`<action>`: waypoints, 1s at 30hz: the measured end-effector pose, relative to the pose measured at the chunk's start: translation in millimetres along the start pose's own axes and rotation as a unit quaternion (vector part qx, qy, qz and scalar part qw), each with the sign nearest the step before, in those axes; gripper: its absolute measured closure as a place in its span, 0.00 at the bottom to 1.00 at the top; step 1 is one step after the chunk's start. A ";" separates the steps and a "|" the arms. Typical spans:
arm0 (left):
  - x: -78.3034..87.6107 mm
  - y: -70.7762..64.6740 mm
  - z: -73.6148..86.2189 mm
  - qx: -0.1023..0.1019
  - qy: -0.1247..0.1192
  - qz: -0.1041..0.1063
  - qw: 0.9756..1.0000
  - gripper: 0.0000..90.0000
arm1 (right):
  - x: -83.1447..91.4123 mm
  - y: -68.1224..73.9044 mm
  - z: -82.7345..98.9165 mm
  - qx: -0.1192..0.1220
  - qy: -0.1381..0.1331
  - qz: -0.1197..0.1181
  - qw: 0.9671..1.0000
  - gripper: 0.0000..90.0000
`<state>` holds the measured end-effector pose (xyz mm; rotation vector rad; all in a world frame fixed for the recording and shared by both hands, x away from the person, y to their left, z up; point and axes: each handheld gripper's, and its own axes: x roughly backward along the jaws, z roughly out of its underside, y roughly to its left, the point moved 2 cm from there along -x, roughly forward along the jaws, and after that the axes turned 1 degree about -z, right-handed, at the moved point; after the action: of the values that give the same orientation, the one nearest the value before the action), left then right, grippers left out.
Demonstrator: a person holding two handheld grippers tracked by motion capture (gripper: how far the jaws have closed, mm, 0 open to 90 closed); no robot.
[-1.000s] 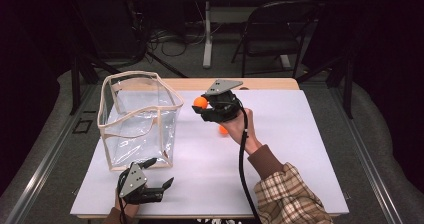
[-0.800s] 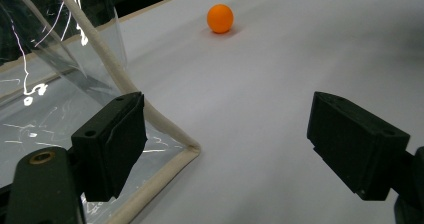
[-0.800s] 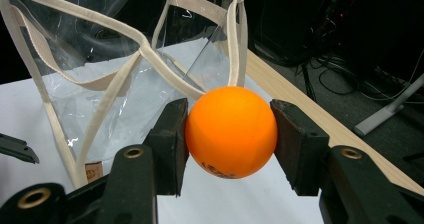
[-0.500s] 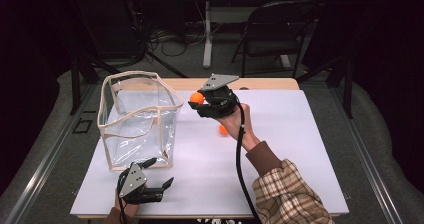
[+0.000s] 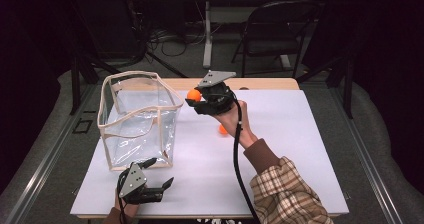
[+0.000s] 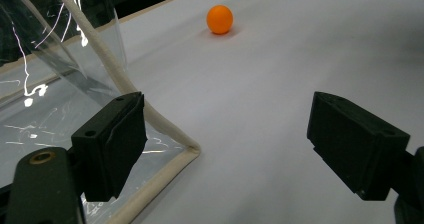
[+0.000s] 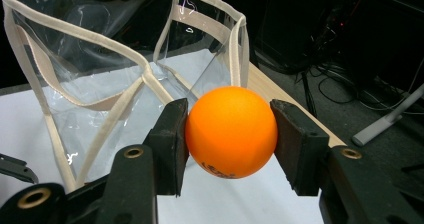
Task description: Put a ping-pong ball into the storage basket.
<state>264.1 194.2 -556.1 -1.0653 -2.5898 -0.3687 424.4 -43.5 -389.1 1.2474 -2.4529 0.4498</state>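
My right gripper [image 5: 192, 98] is shut on an orange ball [image 5: 194, 95] and holds it in the air just right of the clear bag's [image 5: 137, 116] top rim. In the right gripper view the ball [image 7: 231, 132] sits squeezed between both black pads, with the bag's [image 7: 125, 59] open mouth close behind it. A second orange ball [image 5: 223, 129] lies on the white table below that hand; it also lies far off in the left gripper view [image 6: 220, 19]. My left gripper [image 5: 162, 176] rests open near the table's front edge, by the bag's near corner [image 6: 185, 151], nothing between its pads.
The white tabletop [image 5: 295, 149] spreads out to the right of the bag. A strip of wooden table [image 5: 270, 84] runs along the back edge. Behind it stand a dark chair [image 5: 272, 39] and cables on the floor [image 5: 170, 39].
The right gripper has drifted slightly left with the ball, closer to the bag's rim. The left gripper has stayed put.
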 end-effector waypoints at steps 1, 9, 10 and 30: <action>0.0 0.0 0.0 0.000 0.000 0.000 1.000 0.18 | -0.4 0.0 -0.9 0.000 0.000 -0.001 1.000 0.57; 0.1 0.2 0.0 0.000 0.000 0.000 1.000 0.18 | -4.4 3.0 -4.9 0.006 0.000 -0.001 1.000 0.57; 0.1 0.2 0.0 0.000 0.000 0.000 1.000 0.18 | -4.8 3.0 -5.0 0.005 0.000 -0.001 1.000 0.57; 0.2 0.2 -0.1 0.000 -0.001 0.000 1.000 0.18 | -13.2 4.7 -19.3 0.003 -0.009 -0.003 1.000 0.57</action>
<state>264.2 194.4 -555.9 -1.0654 -2.5918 -0.3690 431.0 -23.2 -378.3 1.2657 -2.4644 0.4458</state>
